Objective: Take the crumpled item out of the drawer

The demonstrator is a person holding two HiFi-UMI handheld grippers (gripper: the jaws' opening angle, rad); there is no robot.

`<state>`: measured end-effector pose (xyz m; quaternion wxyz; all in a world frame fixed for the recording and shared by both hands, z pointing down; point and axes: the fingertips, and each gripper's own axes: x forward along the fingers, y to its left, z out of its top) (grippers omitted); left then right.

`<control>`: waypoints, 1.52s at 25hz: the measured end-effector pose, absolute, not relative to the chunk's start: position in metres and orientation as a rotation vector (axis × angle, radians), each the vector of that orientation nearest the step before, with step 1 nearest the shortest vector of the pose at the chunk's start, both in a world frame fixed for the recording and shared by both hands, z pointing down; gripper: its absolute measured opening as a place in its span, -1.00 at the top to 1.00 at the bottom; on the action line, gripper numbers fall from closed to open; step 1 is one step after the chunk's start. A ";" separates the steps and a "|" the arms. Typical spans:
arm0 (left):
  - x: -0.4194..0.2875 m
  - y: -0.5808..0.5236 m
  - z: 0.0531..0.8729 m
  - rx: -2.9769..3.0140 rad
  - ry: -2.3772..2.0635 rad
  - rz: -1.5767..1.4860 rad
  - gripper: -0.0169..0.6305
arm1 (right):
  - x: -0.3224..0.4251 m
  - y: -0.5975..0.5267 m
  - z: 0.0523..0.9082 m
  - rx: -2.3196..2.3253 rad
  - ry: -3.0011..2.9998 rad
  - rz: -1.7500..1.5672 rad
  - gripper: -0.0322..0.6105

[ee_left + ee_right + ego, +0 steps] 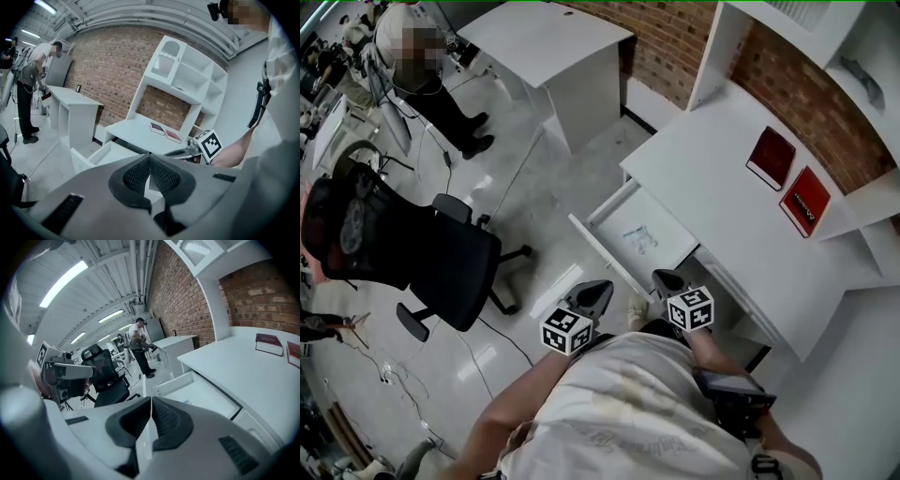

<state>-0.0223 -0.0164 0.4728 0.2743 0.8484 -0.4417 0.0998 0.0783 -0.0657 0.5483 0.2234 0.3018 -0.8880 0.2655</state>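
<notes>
The white drawer (600, 246) stands pulled out from under the white desk (722, 178). Inside it lies a small pale crumpled item (640, 237) with bluish marks. Both grippers hover close to my body, short of the drawer's front. My left gripper (598, 292) is shut with nothing in it, and so is my right gripper (664, 279). The left gripper view has the drawer (91, 157) low at the left, past its closed jaws (150, 165). Beyond the right gripper (151, 405), the open drawer (197, 392) shows to the right.
Two red books (771, 157) (804, 201) lie on the desk near a brick wall. A black office chair (422, 253) stands on the floor to the left. A second white desk (548, 42) is further back, with a person (431, 84) beside it.
</notes>
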 end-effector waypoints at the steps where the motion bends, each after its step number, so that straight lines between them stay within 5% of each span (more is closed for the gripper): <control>1: -0.021 -0.021 0.474 2.276 -1.191 0.268 0.89 | 0.079 -0.070 0.550 0.827 -2.447 0.734 0.82; 38: -0.007 -0.088 0.513 2.025 -1.374 0.244 0.89 | 0.061 -0.148 0.643 0.411 -2.290 0.606 0.81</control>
